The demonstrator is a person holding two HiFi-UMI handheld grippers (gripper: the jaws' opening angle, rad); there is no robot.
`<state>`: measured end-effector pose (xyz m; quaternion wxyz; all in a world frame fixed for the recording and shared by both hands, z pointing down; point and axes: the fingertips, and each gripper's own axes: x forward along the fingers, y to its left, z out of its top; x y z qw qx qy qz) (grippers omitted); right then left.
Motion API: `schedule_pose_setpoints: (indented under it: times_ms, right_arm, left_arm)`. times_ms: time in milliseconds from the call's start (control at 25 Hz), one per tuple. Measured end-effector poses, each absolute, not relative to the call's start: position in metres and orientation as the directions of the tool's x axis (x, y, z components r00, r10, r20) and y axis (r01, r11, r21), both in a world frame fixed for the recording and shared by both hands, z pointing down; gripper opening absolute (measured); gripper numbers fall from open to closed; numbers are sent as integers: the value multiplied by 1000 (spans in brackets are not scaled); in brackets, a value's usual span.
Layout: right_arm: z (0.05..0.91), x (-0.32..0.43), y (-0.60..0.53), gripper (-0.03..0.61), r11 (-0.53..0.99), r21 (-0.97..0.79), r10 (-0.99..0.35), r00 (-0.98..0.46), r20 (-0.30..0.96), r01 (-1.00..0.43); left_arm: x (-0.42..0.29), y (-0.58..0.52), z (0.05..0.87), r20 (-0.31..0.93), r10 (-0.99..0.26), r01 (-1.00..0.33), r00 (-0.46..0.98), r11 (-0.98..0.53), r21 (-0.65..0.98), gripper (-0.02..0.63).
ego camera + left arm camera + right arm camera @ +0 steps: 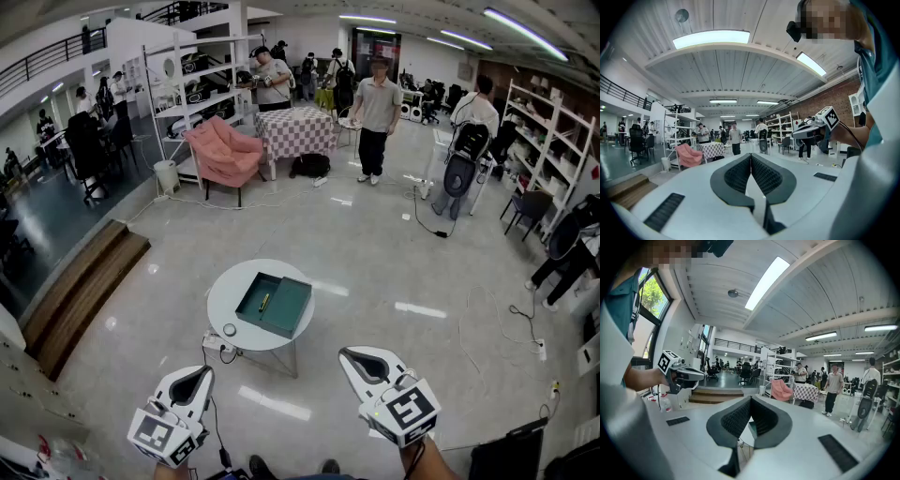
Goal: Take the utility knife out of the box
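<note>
A dark green box (275,305) lies with its lid folded out on a small round white table (234,292) in the head view. Inside its left half lies a slim yellow-and-black utility knife (264,302). Both grippers hover low, well short of the table and apart from the box. My left gripper (204,371) (751,155) is shut and holds nothing. My right gripper (345,352) (751,398) also has its tips together with nothing between them. A bit of the green box (753,430) shows through the gap under the right gripper's pads.
A small round object (230,330) sits on the table's near edge. A power strip with cables (217,345) lies on the floor below. Wooden steps (84,291) run along the left. Farther off stand a pink armchair (225,155), a checkered table (298,129) and several people.
</note>
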<state>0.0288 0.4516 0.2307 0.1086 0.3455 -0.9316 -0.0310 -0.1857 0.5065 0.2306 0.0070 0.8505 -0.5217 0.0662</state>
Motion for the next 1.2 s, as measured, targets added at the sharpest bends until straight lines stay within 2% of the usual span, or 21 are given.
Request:
schedule_pose_setpoints:
  times_ms: [680, 1000, 1200]
  right_arm:
    - [238, 70, 416, 37, 764, 53, -640, -745, 190, -643]
    - [235, 122, 410, 37, 795, 44, -604, -781, 160, -606]
    - [245, 122, 398, 37, 788, 16, -608, -774, 175, -615]
  left_arm:
    - [-148, 477, 234, 133, -904, -905, 406, -418, -78, 18]
    - [-92, 484, 228, 140, -918, -918, 370, -385, -93, 18]
    - [-87, 479, 238, 160, -916, -918, 368, -385, -97, 18]
